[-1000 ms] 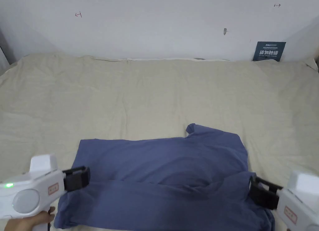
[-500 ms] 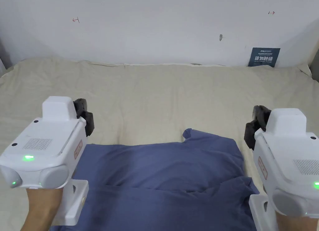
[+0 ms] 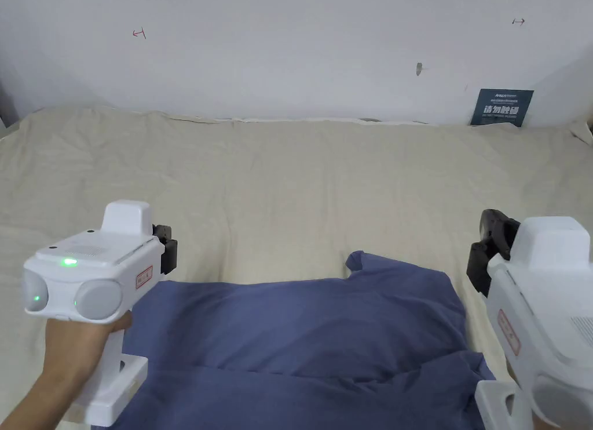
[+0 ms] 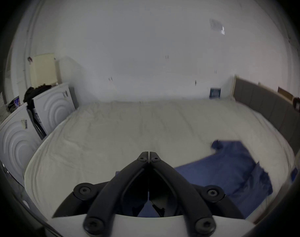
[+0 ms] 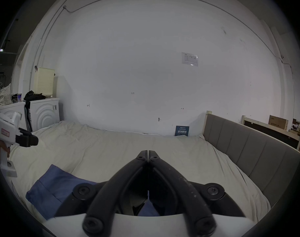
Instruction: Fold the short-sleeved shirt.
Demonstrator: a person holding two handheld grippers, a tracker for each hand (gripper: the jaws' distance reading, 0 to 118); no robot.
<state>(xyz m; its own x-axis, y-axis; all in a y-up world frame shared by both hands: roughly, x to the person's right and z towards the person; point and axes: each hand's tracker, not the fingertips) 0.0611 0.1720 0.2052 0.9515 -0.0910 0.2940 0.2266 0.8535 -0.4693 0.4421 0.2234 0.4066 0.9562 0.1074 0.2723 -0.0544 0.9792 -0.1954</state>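
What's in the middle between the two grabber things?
In the head view, between the left gripper and the right gripper lie bare beige bedsheet and the blue shirt's far edge with its raised collar.

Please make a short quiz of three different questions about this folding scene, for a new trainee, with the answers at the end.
1. True or false: the left gripper has its black jaws closed with nothing between them.
2. On what does the blue short-sleeved cotton shirt lie? A) wooden floor B) beige bed sheet C) grey headboard
3. Fill in: the right gripper is held ____ the shirt, not gripping it.

Key: 1 true; 2 B; 3 above.
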